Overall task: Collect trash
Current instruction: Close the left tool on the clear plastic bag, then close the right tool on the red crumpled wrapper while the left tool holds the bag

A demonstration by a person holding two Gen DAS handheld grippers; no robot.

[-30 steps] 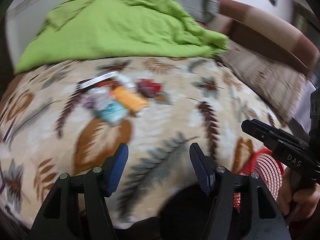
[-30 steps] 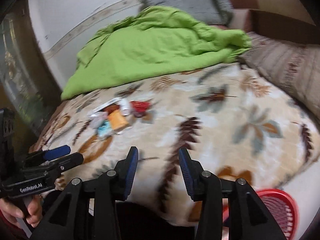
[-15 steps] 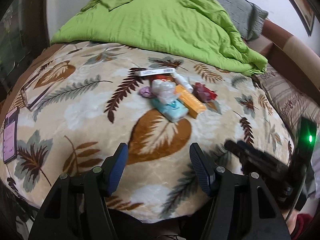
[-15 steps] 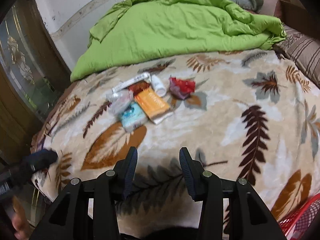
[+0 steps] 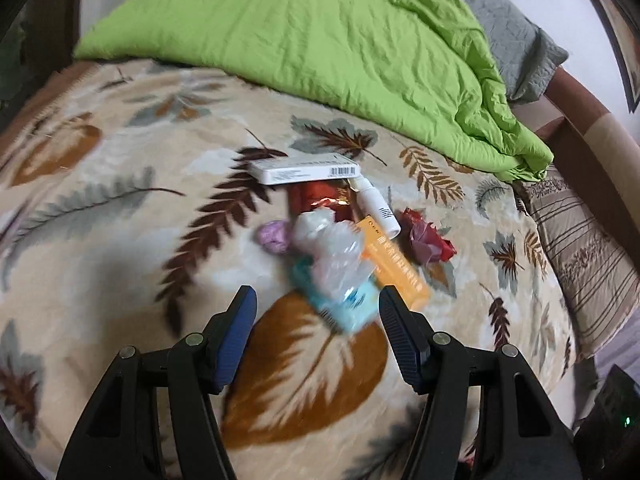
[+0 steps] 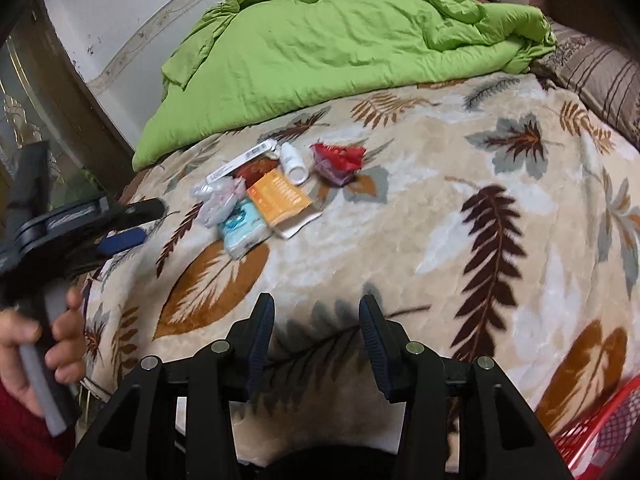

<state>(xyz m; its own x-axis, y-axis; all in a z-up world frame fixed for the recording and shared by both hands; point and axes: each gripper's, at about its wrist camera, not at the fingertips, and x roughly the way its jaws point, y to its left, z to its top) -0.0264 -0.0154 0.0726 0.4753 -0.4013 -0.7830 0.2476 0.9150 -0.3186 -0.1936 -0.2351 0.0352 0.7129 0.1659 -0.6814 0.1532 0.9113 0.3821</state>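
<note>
Lying mid-blanket, the trash pile [image 5: 340,240] clusters tightly: teal packet [image 5: 346,304], orange box [image 5: 394,264], crumpled plastic [image 5: 328,248]. Bare leaf-print blanket [image 5: 100,240] surrounds it on all sides. My left tongs [image 5: 316,312] hang spread wide just short of the teal packet. My right tongs [image 6: 316,330] hang parted, empty, well back; red basket [image 6: 600,436] sits at the bed's edge.

red basket [image 6: 600,436]: cut off at corner | teal pack [image 5: 344,304]: motion-blurred, partly under clear plastic

Trash pile [image 5: 340,240] on the bed [image 5: 120,240], mid-frame.
Quilt [image 5: 320,40] lies behind it; basket [image 6: 600,436] sits lower right.
</note>
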